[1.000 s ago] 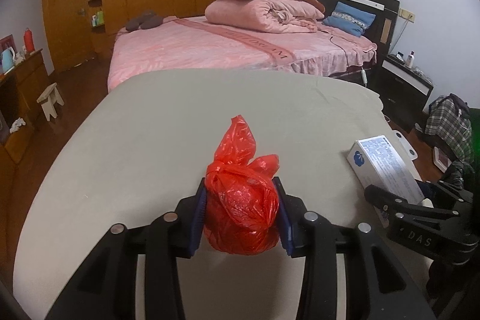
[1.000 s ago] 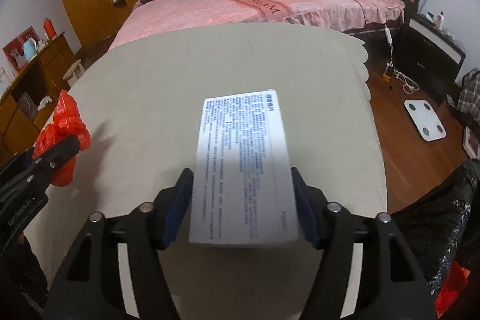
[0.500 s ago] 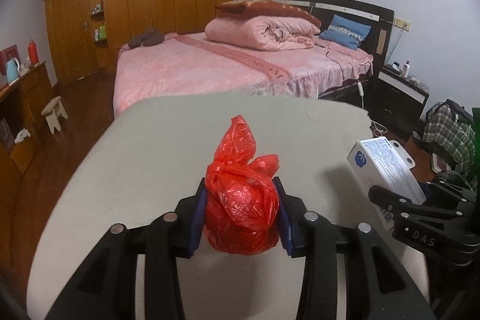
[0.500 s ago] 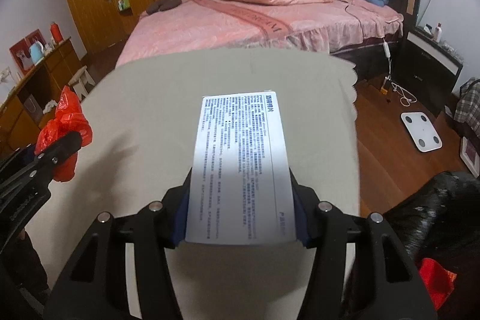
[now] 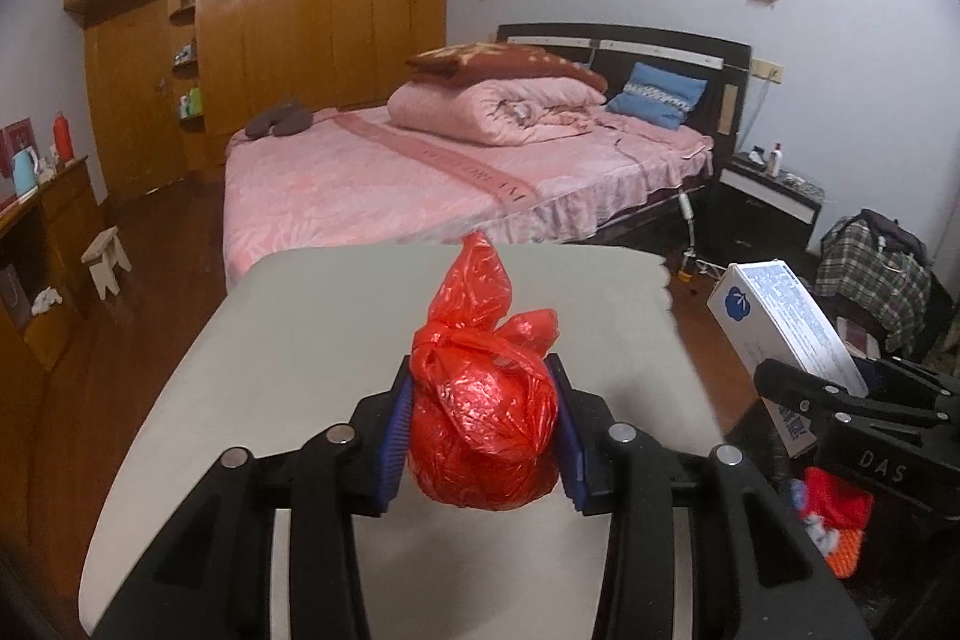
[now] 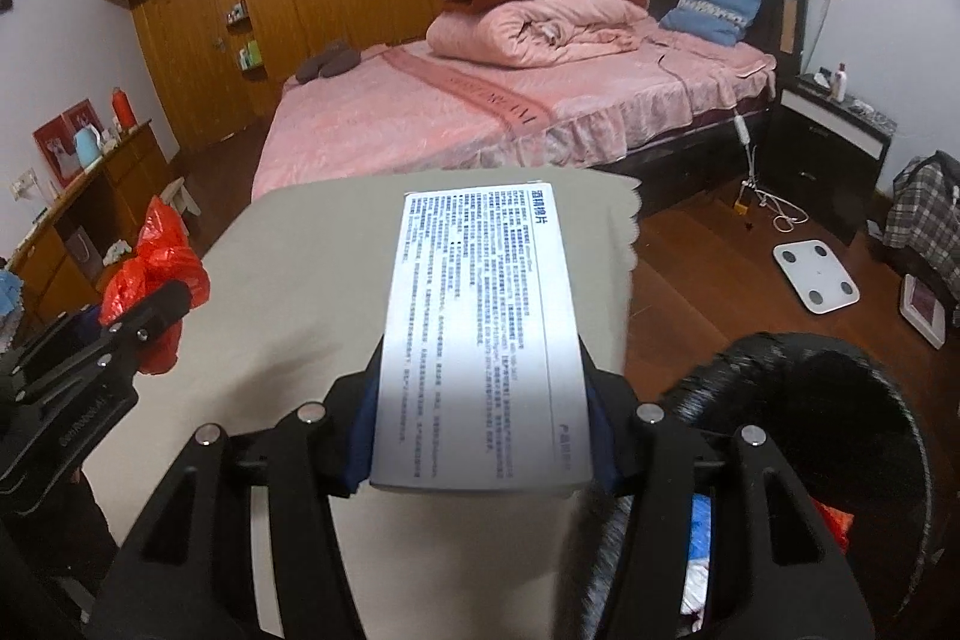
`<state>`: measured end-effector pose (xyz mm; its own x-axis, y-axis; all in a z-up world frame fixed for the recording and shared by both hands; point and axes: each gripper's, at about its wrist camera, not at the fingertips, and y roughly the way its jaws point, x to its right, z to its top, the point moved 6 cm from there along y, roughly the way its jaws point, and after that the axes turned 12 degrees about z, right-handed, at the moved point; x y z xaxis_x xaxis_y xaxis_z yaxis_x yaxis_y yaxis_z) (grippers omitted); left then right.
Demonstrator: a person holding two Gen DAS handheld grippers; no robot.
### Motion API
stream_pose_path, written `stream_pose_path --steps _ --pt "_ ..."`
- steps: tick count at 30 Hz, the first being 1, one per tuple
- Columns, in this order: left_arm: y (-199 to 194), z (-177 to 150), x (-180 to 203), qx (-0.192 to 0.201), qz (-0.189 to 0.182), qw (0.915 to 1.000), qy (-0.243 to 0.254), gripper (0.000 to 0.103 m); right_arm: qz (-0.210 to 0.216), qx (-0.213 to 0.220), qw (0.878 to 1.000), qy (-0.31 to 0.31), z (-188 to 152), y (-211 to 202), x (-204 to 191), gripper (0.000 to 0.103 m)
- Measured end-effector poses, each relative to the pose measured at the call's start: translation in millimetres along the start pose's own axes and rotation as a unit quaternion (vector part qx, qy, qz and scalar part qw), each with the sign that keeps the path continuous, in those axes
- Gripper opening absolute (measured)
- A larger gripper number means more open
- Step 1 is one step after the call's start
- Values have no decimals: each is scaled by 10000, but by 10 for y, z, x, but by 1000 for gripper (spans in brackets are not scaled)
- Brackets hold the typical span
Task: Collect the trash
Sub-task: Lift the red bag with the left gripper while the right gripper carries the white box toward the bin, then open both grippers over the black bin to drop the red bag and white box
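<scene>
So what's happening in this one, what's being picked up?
A person holds a gripper in each hand over a grey-covered table in a bedroom. The left gripper is clamped on a knotted red plastic bag, and the right gripper holds a white printed box. Both items are off the table. An open black trash bag, already holding some rubbish, sits lower right of the box.

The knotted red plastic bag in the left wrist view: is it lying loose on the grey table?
No, the knotted red plastic bag is clamped between the blue pads of the left hand-held gripper.
</scene>
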<state>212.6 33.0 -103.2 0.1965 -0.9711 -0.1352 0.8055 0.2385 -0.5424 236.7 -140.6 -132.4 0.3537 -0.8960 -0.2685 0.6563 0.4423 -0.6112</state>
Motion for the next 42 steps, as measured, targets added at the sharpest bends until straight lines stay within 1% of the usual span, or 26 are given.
stream_pose_path --steps 1,2,6,13,19,24,25,34,42 --pt "-76 6 40 35 -41 10000 3 41 -4 45 10000 14 -5 -97 14 53" --pt "-132 17 60 96 48 9999 5 41 -15 77 10000 16 -9 -168 32 53" --pt "-375 34 215 217 -61 9997 27 41 -62 230 9997 47 -40 -515 100 53" --pt "-732 50 574 385 -393 9983 180 41 -224 465 9987 36 -139 -1051 235 53" --pt "-986 44 892 524 -671 9959 308 41 -415 642 9970 113 -204 -1383 428 53" --pt "-1141 38 1127 600 -885 9934 425 41 -559 738 9955 181 -272 -1570 571 53" --pt "-1192 40 1212 639 -1269 9891 384 41 -593 759 9952 194 -286 -1616 603 53" --pt "-1446 13 1537 766 -1564 9831 562 41 -778 919 9923 280 -392 -1887 792 53" --pt "-1535 -20 1754 798 -1770 9786 675 41 -961 976 9898 393 -518 -2057 942 53"
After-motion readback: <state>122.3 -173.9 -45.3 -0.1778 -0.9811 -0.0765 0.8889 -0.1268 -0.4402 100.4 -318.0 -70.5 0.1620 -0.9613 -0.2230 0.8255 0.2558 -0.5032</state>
